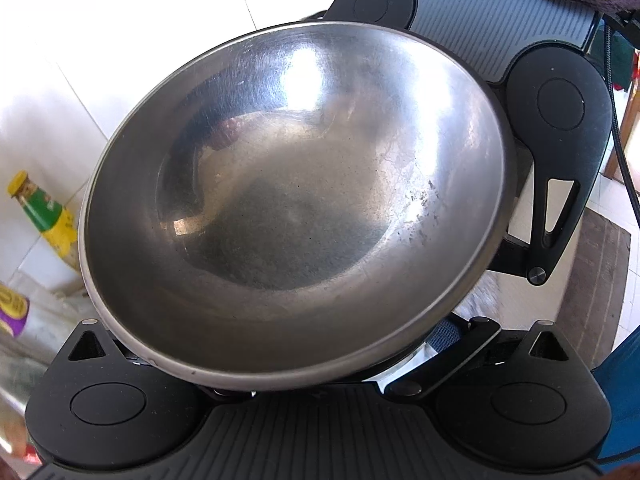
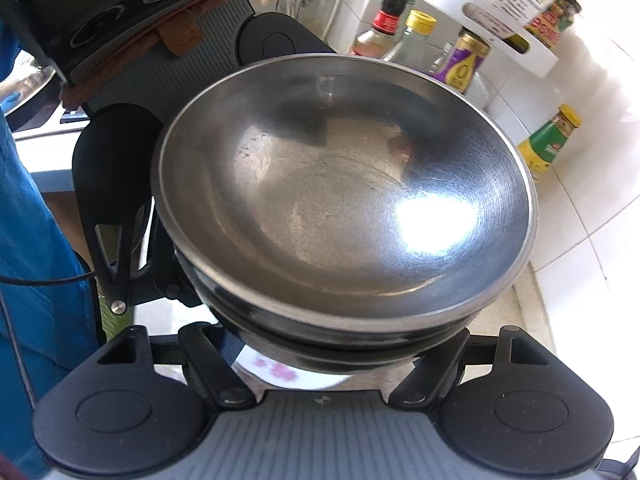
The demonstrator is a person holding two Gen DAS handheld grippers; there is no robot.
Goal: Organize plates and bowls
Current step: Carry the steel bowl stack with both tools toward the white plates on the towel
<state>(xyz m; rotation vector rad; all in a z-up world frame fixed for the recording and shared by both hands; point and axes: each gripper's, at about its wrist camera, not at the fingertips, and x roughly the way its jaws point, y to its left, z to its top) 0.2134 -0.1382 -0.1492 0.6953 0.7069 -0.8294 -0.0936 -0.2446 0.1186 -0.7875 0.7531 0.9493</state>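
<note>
Between your two hands, a shallow steel bowl [image 1: 288,200] fills both wrist views, tilted slightly with its open side toward each camera. Seen from the right wrist, it sits nested on top of a short stack of bowls [image 2: 320,336]. Under the stack a white plate [image 2: 280,372] with a pink pattern shows through. A pale bench [image 2: 532,300] lies below and to the right. Sauce bottles stand against the tiled wall, one of them a green and yellow bottle [image 2: 548,144] well clear of the stack.

Your left tongs [image 1: 316,420] meet the near rim from one side. Your right tongs [image 2: 320,424] meet the stack from the opposite side. The bowls hide the tips of both, so you cannot tell whether either pair is apart or clamped. Whether the stack rests on the plate or is lifted off it is also unclear.

Expect the steel bowl to be light, stiff and unbreakable, but slick. Its polished wall shows bright glare, and nested bowls may slide or rattle against each other. The rolled rim is probably your safest hold, pinched with one pad inside and one outside. To move the whole stack, take hold low on opposite sides and keep it level. The plate looks ceramic and likely chips, so set things down on it gently.
</note>
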